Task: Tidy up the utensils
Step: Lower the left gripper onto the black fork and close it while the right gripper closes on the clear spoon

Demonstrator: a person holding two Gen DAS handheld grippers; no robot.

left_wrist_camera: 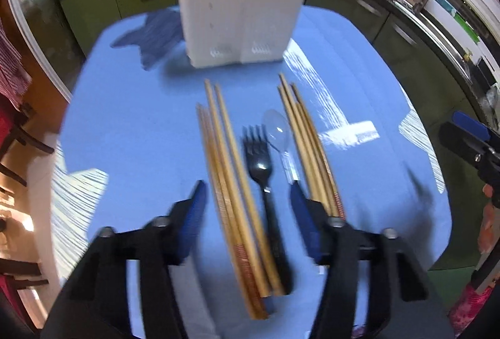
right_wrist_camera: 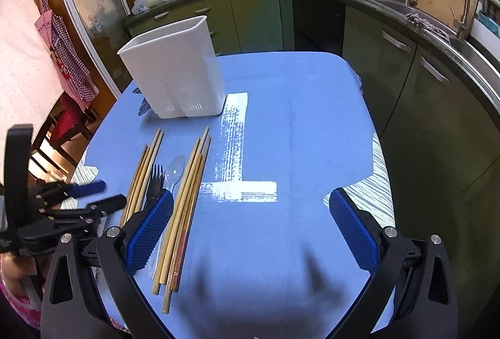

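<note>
On the blue table lie two bundles of wooden chopsticks, a left bundle (left_wrist_camera: pixel 231 182) and a right bundle (left_wrist_camera: pixel 307 145), with a black plastic fork (left_wrist_camera: pixel 265 182) and a clear plastic spoon (left_wrist_camera: pixel 279 132) between them. A white utensil holder (left_wrist_camera: pixel 240 4) stands upright behind them. My left gripper (left_wrist_camera: pixel 247 192) is open, its fingers straddling the left bundle and the fork, just above them. My right gripper (right_wrist_camera: pixel 250 204) is open and empty over bare table, right of the right chopstick bundle (right_wrist_camera: pixel 184 201). The holder (right_wrist_camera: pixel 175 67), fork (right_wrist_camera: pixel 154 179) and spoon (right_wrist_camera: pixel 175 171) show there too.
The blue tablecloth (right_wrist_camera: pixel 297 120) covers a round-cornered table with white light patches (right_wrist_camera: pixel 232 145). A dark blue cloth (left_wrist_camera: pixel 153 35) lies left of the holder. Green kitchen cabinets (right_wrist_camera: pixel 406 82), a sink and a stove surround the table. A chair (right_wrist_camera: pixel 65 120) stands at the left.
</note>
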